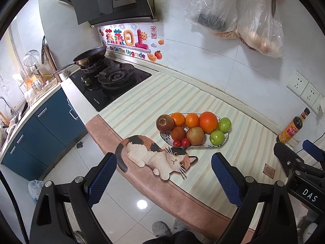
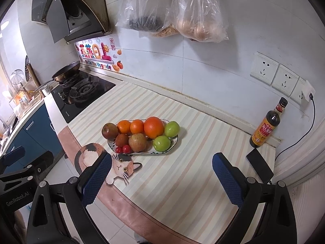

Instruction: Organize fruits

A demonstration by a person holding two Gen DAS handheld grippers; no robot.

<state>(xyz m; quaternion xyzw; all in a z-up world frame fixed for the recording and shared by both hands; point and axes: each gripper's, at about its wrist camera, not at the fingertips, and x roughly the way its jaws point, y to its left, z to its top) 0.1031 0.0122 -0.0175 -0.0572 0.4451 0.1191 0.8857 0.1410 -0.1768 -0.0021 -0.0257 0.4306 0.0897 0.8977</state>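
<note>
An oval white plate (image 1: pixel 218 146) (image 2: pixel 162 153) sits on the striped counter mat, full of fruit: three oranges, the largest (image 1: pixel 208 121) (image 2: pixel 153 127), two green apples (image 1: pixel 217 137) (image 2: pixel 161 143), red apples (image 1: pixel 165 123) (image 2: pixel 137 142), and two small cherry tomatoes (image 1: pixel 185 142) (image 2: pixel 126 148). My left gripper (image 1: pixel 164 180) is open and empty, held back over the counter's front edge. My right gripper (image 2: pixel 162 180) is open and empty, near the front of the mat. Both are well short of the plate.
A cat-shaped mat (image 1: pixel 154 155) (image 2: pixel 119 165) lies in front of the plate. A sauce bottle (image 2: pixel 268 124) (image 1: pixel 293 127) and a black phone (image 2: pixel 260 165) are at the right by the wall. A gas hob with a pan (image 1: pixel 91 57) is to the left. Bags hang on the wall above.
</note>
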